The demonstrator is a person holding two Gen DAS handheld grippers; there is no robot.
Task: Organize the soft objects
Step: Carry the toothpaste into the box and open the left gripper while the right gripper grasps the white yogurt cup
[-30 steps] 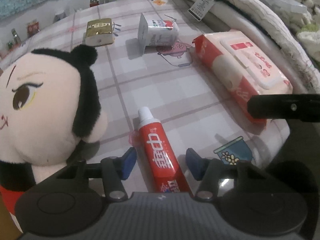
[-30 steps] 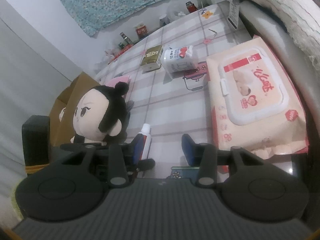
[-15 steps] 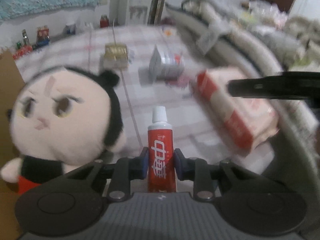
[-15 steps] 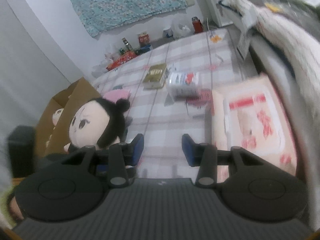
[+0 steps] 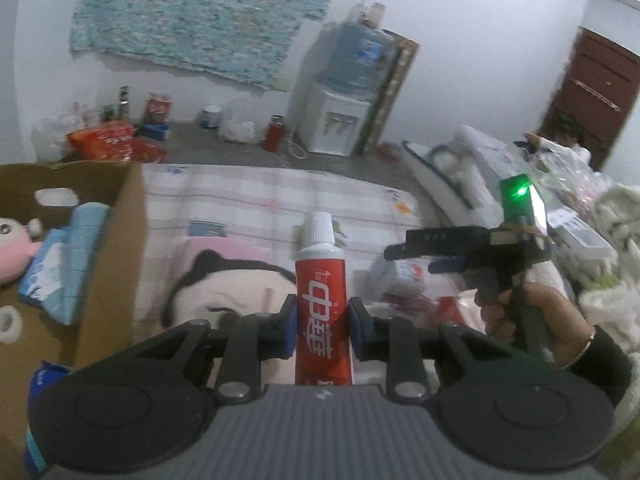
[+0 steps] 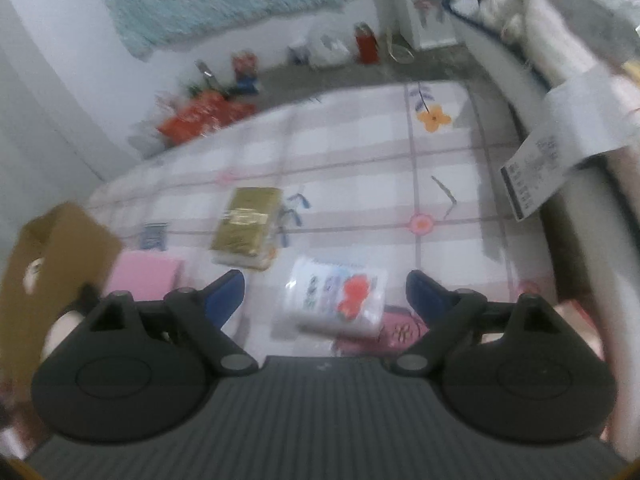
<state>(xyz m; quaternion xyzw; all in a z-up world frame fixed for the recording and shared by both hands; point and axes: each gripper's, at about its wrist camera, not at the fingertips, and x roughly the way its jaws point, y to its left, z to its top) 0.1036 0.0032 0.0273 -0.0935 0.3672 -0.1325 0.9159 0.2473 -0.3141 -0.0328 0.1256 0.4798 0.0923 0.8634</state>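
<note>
The red toothpaste tube (image 5: 322, 300) is held tight between the blue pads of the left gripper (image 5: 322, 326), cap pointing to 12 o'clock, above the doll (image 5: 228, 292). The right gripper (image 6: 322, 294) is spread wide over a white packet (image 6: 338, 296). A cardboard box (image 5: 108, 248) is seen at 9 o'clock.

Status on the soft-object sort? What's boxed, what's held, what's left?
Done: cardboard box holds a pink plush and a blue pack. In hand: left claw shut on the toothpaste tube; right claw open over the white pack. Left: gold pack, black-haired doll.
</note>
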